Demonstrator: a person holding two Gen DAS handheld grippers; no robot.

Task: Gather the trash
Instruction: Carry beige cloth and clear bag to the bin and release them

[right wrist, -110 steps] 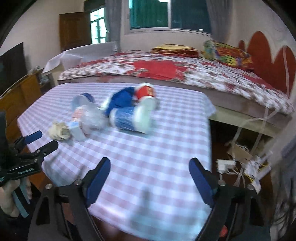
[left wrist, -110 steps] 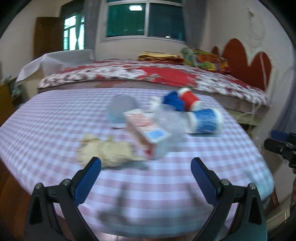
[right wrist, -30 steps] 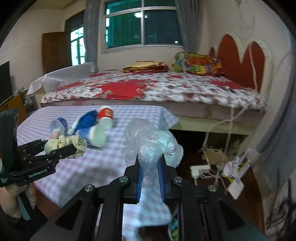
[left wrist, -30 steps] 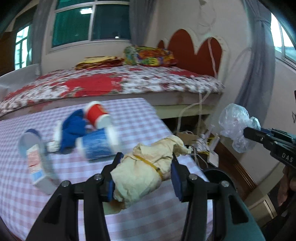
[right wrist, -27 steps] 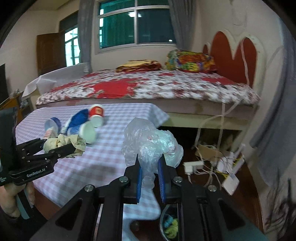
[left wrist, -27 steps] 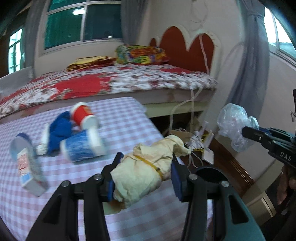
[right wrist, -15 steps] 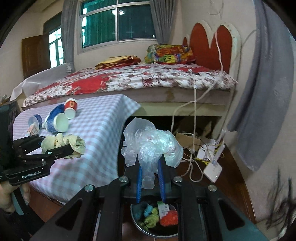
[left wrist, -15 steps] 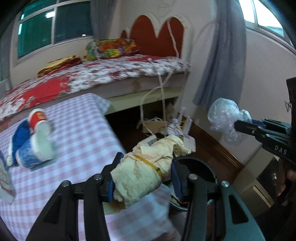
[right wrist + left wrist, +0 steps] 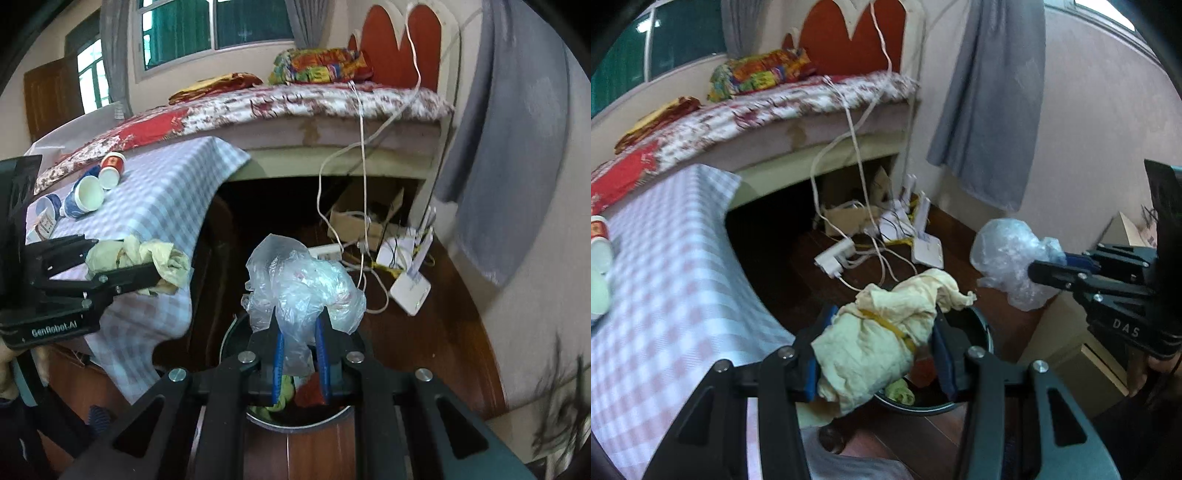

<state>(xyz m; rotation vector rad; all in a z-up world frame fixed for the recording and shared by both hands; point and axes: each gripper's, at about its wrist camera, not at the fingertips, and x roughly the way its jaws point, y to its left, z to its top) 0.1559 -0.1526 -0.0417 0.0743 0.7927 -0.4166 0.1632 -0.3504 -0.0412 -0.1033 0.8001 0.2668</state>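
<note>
At lower centre of the left wrist view, the left tool [image 9: 877, 350] is clamped on a crumpled yellowish paper wad [image 9: 882, 332]; its blue pads [image 9: 812, 369] stand moderately apart and press the wad from both sides. The wad bulges above and forward of the pads. Directly behind and below it, a round dark trash bin [image 9: 964, 397] stands on the wooden floor [image 9: 960, 236] with green and red scraps inside. At right of the same view, the right tool [image 9: 1049, 267] grips a clear plastic bag [image 9: 1008, 258], held above the floor, near the bin.

At lower centre of the right wrist view, the right tool [image 9: 300, 354] is closed narrowly on the bag's [image 9: 303, 284] gathered neck; the puffed body of the bag rises above the pads. The bin [image 9: 295, 421] lies beneath, mostly hidden by the tool. At left, the left tool [image 9: 122, 266] holds the wad [image 9: 147, 258] beside the hanging checked cloth of the desk [image 9: 166, 192]. Farther back, at upper left, paper cups [image 9: 99, 181] lie tipped on the desk. Cables and white boxes [image 9: 406, 269] lie on the floor at right, before the bed [image 9: 295, 107].
</note>
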